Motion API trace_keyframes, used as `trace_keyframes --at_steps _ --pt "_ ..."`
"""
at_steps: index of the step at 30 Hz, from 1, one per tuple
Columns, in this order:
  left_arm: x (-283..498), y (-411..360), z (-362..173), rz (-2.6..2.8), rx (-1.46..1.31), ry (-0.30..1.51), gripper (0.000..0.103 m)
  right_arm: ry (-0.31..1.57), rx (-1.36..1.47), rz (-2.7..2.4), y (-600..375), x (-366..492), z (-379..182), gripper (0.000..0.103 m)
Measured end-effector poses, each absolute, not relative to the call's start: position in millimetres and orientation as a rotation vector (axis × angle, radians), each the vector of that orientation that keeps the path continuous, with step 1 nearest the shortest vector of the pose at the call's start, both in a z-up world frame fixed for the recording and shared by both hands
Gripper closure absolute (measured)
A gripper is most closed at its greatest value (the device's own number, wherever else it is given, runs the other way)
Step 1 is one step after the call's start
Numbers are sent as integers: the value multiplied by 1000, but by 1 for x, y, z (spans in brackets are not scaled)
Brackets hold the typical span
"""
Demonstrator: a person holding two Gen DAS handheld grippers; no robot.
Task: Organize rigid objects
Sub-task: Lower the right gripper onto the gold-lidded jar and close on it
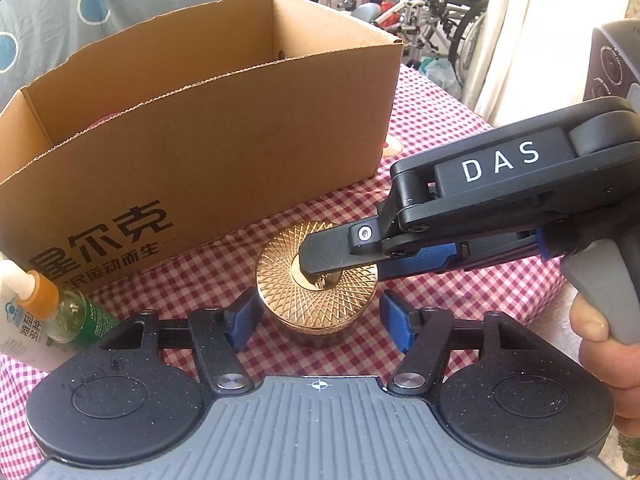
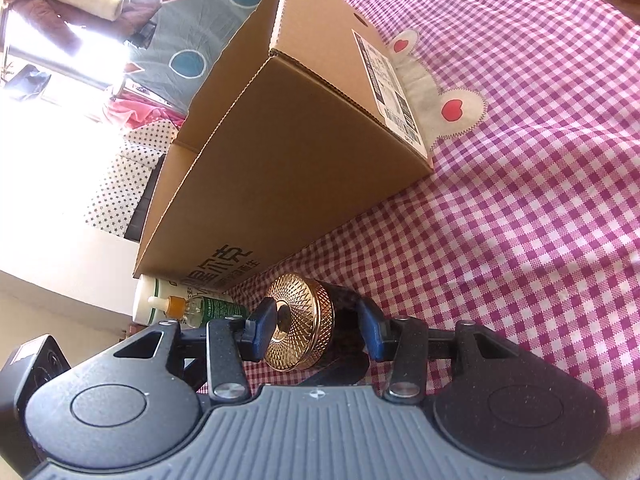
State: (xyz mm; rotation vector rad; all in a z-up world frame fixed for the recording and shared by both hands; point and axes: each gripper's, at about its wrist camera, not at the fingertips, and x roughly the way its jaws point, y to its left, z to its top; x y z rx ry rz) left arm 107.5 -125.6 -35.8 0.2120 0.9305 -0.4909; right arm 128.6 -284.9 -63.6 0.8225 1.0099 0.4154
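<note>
A checked tablecloth (image 1: 432, 136) with an open cardboard box (image 1: 224, 128) — two grippers meet at a gold-lidded jar (image 1: 320, 296).

The right gripper (image 2: 312, 330) clamps the jar top to bottom, before the box; the left gripper (image 1: 316, 316) straddles its sides, pads not pressing — best close squarely before the right releases.

Checked cloth surface (image 1: 460, 304), cardboard box (image 1: 200, 140), gold-lidded jar (image 1: 316, 292), two bottles (image 1: 68, 316)

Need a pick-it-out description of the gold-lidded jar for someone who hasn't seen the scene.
Find the open cardboard box on the pink checked tablecloth. In front of its printed side stands a round jar. Unlike the bottles beside it, it's squat with a gold lattice-patterned lid.
</note>
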Motion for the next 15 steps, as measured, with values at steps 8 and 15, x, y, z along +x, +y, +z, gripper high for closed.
trace_keyframes --at_steps 8,15 --pt "113 -120 -39 -490 202 936 46 1006 833 423 -285 135 -66 53" --pt "115 -124 -39 -485 204 918 47 996 807 426 -279 137 -64 52"
